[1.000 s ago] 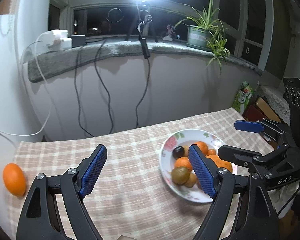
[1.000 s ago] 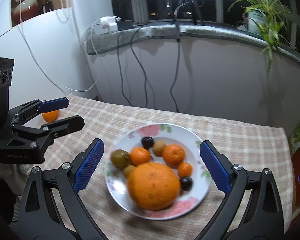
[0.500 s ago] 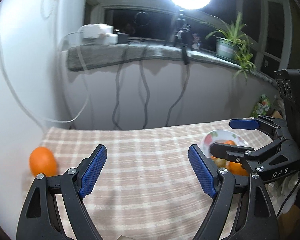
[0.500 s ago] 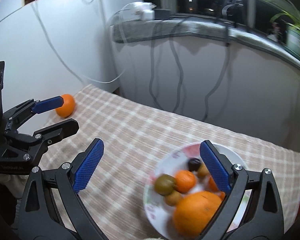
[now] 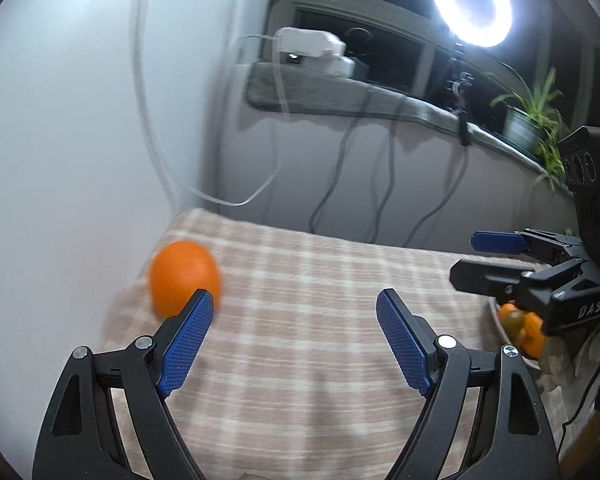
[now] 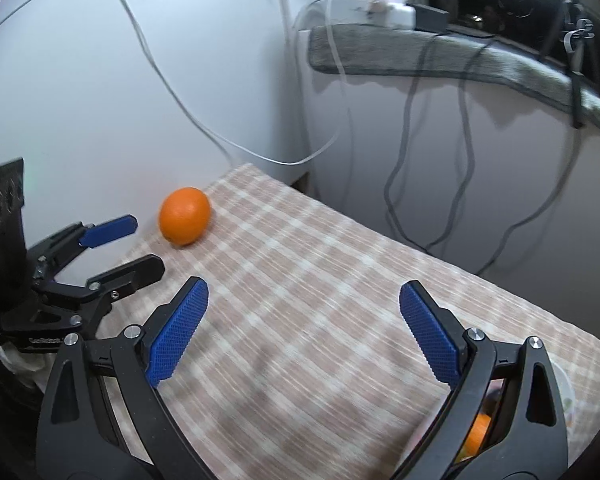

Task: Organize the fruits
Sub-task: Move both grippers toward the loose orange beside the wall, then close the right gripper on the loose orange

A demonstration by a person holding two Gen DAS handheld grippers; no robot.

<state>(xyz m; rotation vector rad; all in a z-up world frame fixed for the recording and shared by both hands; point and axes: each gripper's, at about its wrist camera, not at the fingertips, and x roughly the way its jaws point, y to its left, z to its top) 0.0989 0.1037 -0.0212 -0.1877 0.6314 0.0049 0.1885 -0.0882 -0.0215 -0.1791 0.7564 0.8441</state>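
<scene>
- Left gripper [image 5: 292, 312] is released, its blue pads wide apart with only checked cloth between them; seen from the right wrist view it sits at the left edge of the frame, low over the counter [image 6: 300, 272].
- Lone orange [image 5: 185, 276] lies in the left middle of the left wrist view, on the cloth near the white wall, just beyond the gripper's left pad and outside the gap, apart from both pads.
- Judged step: reaching for this orange so it can join the other fruit.
- To do it well, swing the left gripper toward the left of the frame until the orange is centred between the pads, then come down so they meet its widest part; a round fruit gripped off-centre may roll toward the wall.
- Close gently, enough to lift without bruising.
- Right gripper [image 6: 304, 328] is also released and empty, over bare cloth in the lower middle of its view.
- Plate [image 5: 500, 326] with fruit shows only as a sliver at the right edge, behind the right gripper.
</scene>
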